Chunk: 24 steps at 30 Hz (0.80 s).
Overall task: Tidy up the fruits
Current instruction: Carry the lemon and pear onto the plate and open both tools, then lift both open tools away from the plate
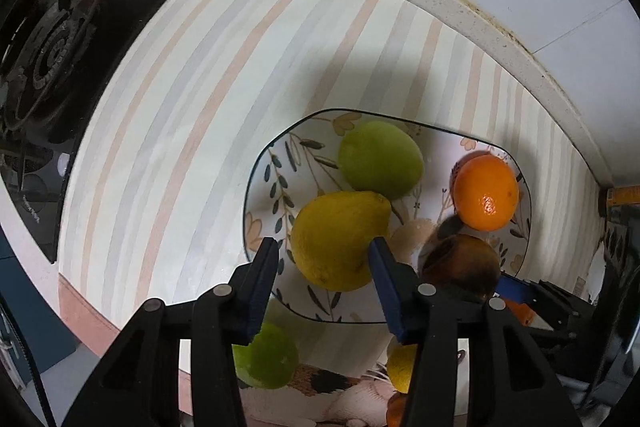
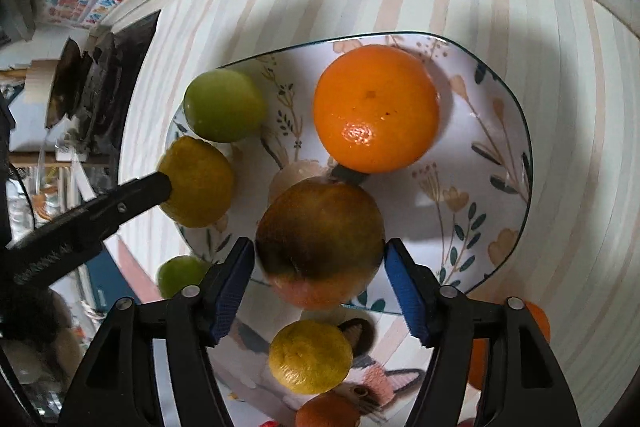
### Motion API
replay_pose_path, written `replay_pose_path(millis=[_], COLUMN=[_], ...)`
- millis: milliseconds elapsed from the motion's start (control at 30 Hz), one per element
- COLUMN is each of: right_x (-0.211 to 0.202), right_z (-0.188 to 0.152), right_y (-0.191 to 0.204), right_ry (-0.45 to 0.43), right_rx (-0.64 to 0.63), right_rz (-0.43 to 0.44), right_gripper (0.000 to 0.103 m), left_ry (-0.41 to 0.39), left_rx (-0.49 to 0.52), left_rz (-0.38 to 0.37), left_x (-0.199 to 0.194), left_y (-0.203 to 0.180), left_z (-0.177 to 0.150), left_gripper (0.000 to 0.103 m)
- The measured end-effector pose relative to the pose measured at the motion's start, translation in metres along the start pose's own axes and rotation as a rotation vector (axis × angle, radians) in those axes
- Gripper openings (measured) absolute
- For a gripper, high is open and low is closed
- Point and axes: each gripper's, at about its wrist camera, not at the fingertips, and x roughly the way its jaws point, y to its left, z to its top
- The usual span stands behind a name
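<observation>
The left tool (image 1: pixel 323 254) has its fingers apart on either side of a yellow lemon (image 1: pixel 338 239) at the near left of the flowered plate (image 1: pixel 264 187); the lemon's long axis runs from near left to far right, its pointed tip aimed far right. The right tool (image 2: pixel 319 271) stands apart around a brownish mottled fruit (image 2: pixel 320 243) at the plate's near edge. A green lime (image 2: pixel 224 105) and an orange (image 2: pixel 376 109) lie farther back on the plate.

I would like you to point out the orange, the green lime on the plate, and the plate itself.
orange (image 2: pixel 374 107): right wrist view, middle of its peel.
green lime (image 1: pixel 380 159): left wrist view, centre of its skin.
plate (image 2: pixel 496 147): right wrist view, bare flowered surface.
</observation>
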Motion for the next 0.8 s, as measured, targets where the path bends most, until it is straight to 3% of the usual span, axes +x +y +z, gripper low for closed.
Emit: replay_pose_path(millis=[67, 200, 367, 433, 467, 800], right_x=[-0.010, -0.033, -0.054, -0.062, -0.066, -0.117], right_z=[-0.002, -0.012, -0.035, -0.044, -0.050, -0.101], right_y=[0.000, 0.001, 0.001, -0.002, -0.003, 0.017], right_ry=[-0.019, -0.048, -0.085, -0.093, -0.099, -0.203], right_rx=[-0.008, -0.028, -0.077, -0.084, -0.089, -0.161], right_rz=[-0.017, -0.093, -0.234, -0.245, -0.250, -0.304], right_gripper=[0.087, 0.093, 0.095, 0.096, 0.096, 0.098], left_ry=[-0.012, -0.035, -0.069, -0.079, -0.085, -0.180], left_rx=[0.000, -0.012, -0.009, -0.002, 0.001, 0.007], left_rz=[0.024, 0.067, 0.107, 0.132, 0.142, 0.141], left_x=[-0.005, -0.019, -0.033, -0.036, -0.038, -0.086], left_y=[-0.001, 0.000, -0.002, -0.006, -0.008, -0.019], left_z=[-0.004, -0.020, -0.045, -0.055, -0.059, -0.110], left_gripper=[0.045, 0.047, 0.071, 0.091, 0.094, 0.096])
